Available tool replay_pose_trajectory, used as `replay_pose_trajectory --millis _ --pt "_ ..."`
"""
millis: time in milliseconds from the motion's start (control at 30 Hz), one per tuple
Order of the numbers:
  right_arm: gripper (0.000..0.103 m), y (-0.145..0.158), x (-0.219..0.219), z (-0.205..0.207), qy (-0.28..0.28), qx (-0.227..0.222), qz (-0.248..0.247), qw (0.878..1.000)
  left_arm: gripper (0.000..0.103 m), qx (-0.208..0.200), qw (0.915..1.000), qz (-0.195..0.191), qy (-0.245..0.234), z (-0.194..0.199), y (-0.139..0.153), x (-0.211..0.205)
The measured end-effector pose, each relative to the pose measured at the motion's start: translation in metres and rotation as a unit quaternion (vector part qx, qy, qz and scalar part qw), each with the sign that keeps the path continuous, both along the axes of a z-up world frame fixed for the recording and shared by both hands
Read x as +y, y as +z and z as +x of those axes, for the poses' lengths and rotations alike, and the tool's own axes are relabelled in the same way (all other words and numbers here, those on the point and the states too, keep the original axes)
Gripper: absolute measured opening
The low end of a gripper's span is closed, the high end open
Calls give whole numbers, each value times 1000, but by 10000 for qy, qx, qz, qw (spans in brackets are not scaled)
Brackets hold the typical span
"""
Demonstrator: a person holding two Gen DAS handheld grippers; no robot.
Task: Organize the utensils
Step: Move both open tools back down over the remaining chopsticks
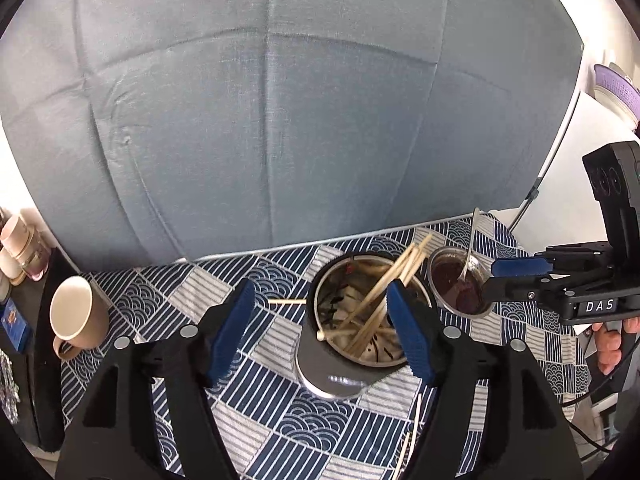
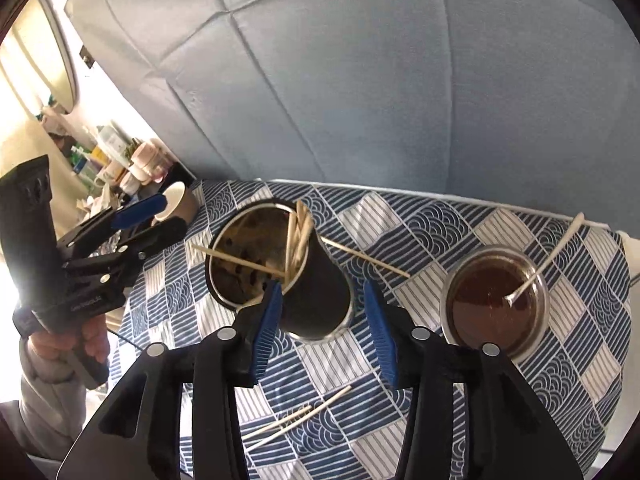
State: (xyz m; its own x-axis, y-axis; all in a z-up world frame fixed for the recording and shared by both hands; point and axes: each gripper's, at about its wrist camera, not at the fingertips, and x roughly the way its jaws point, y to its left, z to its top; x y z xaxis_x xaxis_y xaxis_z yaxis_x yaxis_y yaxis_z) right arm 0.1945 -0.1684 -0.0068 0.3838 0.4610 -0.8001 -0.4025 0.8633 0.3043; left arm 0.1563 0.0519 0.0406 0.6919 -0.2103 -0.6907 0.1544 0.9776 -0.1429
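A steel utensil holder point(image 1: 340, 376) point(image 2: 316, 300) stands on the blue patterned tablecloth point(image 1: 168, 300) with several wooden chopsticks point(image 1: 396, 280) point(image 2: 298, 236) in it. My left gripper point(image 1: 320, 332) is open and empty just in front of the holder. My right gripper point(image 2: 324, 320) is open and empty, its jaws either side of the holder's base. A brown bowl point(image 1: 460, 292) point(image 2: 496, 304) to the right holds a metal spoon point(image 1: 470, 248) point(image 2: 548, 260). Loose chopsticks point(image 2: 296, 420) point(image 1: 412, 436) lie on the cloth in front, and one point(image 2: 364, 258) lies behind the holder.
A tan mug point(image 1: 78, 314) point(image 2: 178, 200) lies on its side at the cloth's left edge. Cups and bottles point(image 2: 120, 160) crowd a shelf at the far left. A grey-blue padded wall point(image 1: 280, 100) rises behind the table.
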Motion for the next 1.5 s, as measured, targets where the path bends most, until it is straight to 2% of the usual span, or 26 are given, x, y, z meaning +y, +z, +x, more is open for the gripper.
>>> replay_pose_trajectory --millis 167,400,733,900,1100,1333,1500 --pt "50 -20 -5 -15 -79 183 -98 9998 72 104 9999 92 -4 -17 -11 1" --pt "51 -66 -4 -30 -130 734 -326 9967 72 534 9957 739 -163 -45 -51 -4" --pt "51 -134 12 -39 -315 1696 -814 9816 72 1176 9896 663 -493 -71 -106 -16" --pt "51 -157 16 -39 -510 2050 -904 9732 72 1472 9830 699 -841 -84 -132 -31" --pt "51 -178 17 -35 -739 2501 -794 9621 72 1714 9762 671 -1151 -92 -154 -43" --pt "51 -188 31 -28 -854 2662 -957 9553 72 1952 9706 703 -1216 -97 -169 -49" --pt "51 -189 56 -29 -689 2477 -1531 9542 72 2072 9675 720 -1257 -100 -175 -52"
